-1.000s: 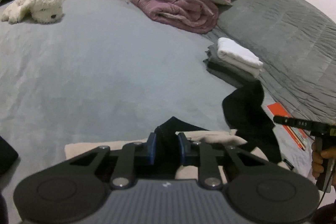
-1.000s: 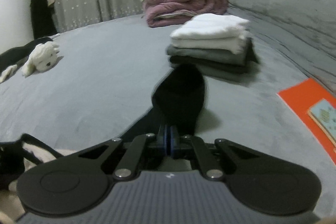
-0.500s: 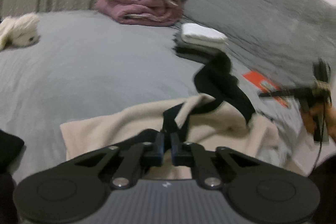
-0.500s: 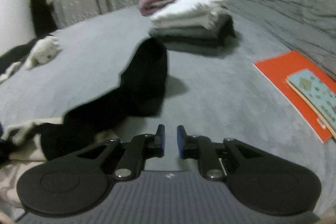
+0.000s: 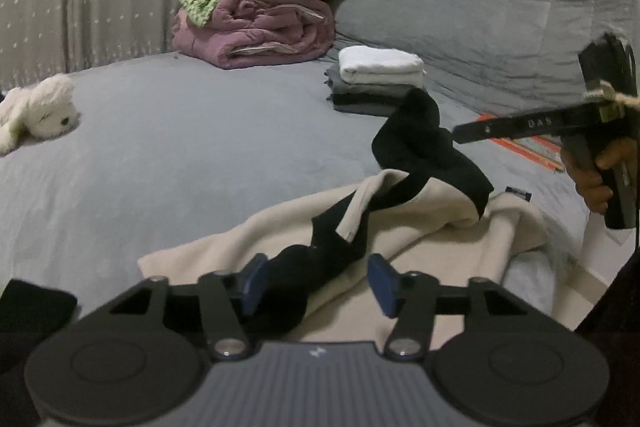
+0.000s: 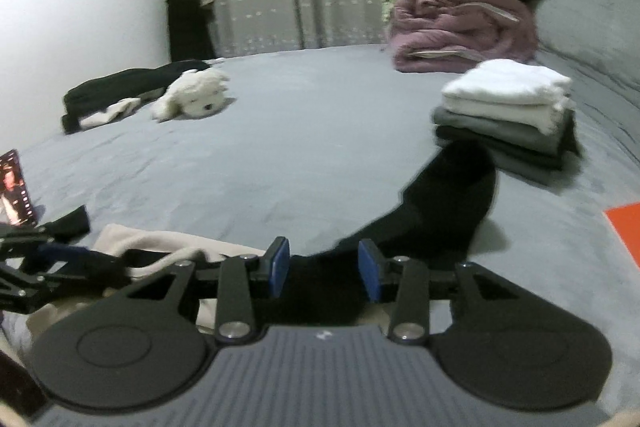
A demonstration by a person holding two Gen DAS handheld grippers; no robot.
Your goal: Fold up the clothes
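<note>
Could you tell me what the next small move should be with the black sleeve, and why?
Probably close the left gripper on the black sleeve lying between its open jaws and lay it flat across the beige garment. Both grippers have just been opening, and the sleeve lies twisted and loose.

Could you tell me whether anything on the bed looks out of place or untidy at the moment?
Yes. A black garment lies twisted in a crooked strip over the rumpled cream garment, unfolded, unlike the neat folded stack behind. An orange book and a white plush toy also lie on the bed.
</note>
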